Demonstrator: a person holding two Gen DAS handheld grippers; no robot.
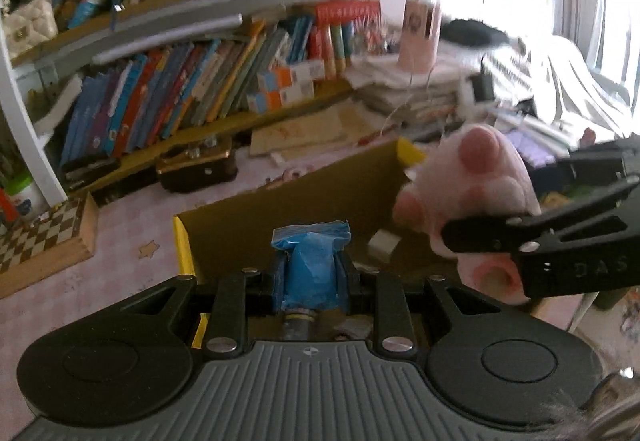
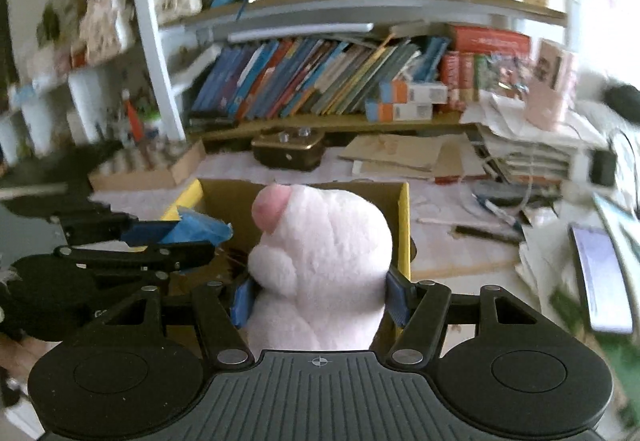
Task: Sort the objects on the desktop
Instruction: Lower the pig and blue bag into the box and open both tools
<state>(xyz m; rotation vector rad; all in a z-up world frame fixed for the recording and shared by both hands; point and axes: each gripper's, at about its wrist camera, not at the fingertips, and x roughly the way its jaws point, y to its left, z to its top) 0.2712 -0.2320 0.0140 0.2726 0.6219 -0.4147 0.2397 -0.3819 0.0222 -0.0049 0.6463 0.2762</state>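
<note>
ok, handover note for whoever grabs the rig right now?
Right claw: shut on the pink plush paw, held above the yellow cardboard box.
Left claw: shut, nothing between its blue-taped fingers, poised over the same box.
Done: paw picked up; a small white item lies in the box.
Left: release the paw into the box, then sort the desk clutter.
</note>
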